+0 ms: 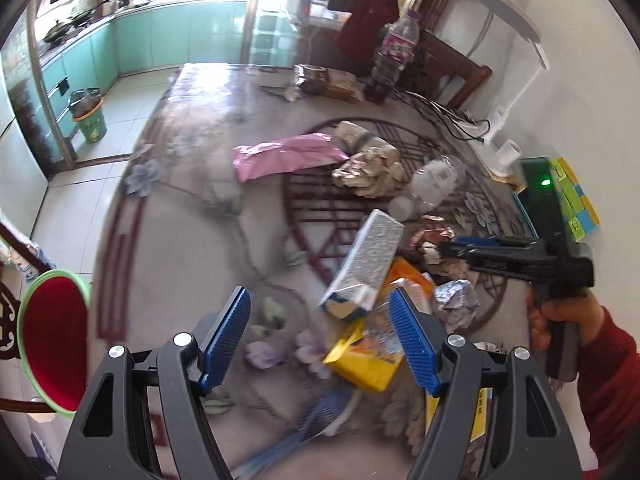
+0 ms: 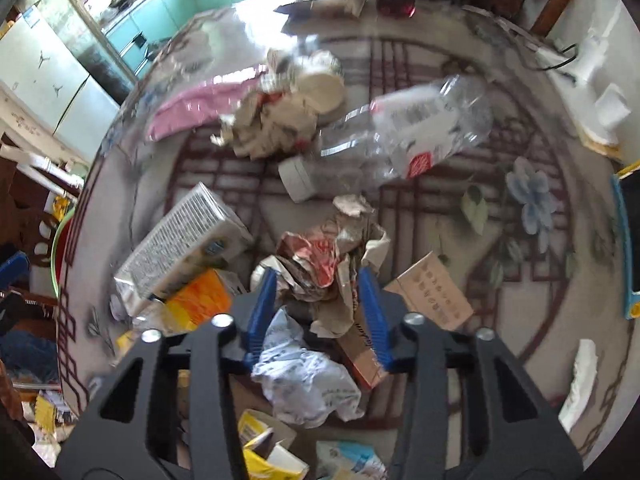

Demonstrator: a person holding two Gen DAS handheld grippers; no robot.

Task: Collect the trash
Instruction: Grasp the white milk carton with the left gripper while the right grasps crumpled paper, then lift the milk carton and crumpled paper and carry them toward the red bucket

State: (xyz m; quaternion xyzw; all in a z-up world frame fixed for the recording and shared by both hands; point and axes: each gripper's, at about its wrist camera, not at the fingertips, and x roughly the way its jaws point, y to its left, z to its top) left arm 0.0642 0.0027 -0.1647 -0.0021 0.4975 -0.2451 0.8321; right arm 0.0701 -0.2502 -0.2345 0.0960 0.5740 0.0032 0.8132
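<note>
Trash lies scattered over a round patterned table (image 1: 180, 208). My left gripper (image 1: 318, 294) hangs open above it; a white carton (image 1: 368, 256) and a yellow packet (image 1: 364, 356) lie just beyond and under its fingers, untouched. My right gripper (image 2: 318, 306) points steeply down with both blue pads against a crumpled brown-and-red paper wad (image 2: 320, 260). From the left wrist view, the right gripper (image 1: 444, 248) reaches into the pile at the right, held by a hand in a red sleeve. A clear plastic bottle (image 2: 408, 136), a pink bag (image 2: 192, 108) and a white crumpled paper (image 2: 304, 376) lie around it.
A red basin with a green rim (image 1: 56, 340) sits past the table's left edge. A green bin (image 1: 90, 120) stands on the kitchen floor. An upright bottle (image 1: 396, 48), a black device with a green light (image 1: 540, 192) and cables line the far and right side by the wall.
</note>
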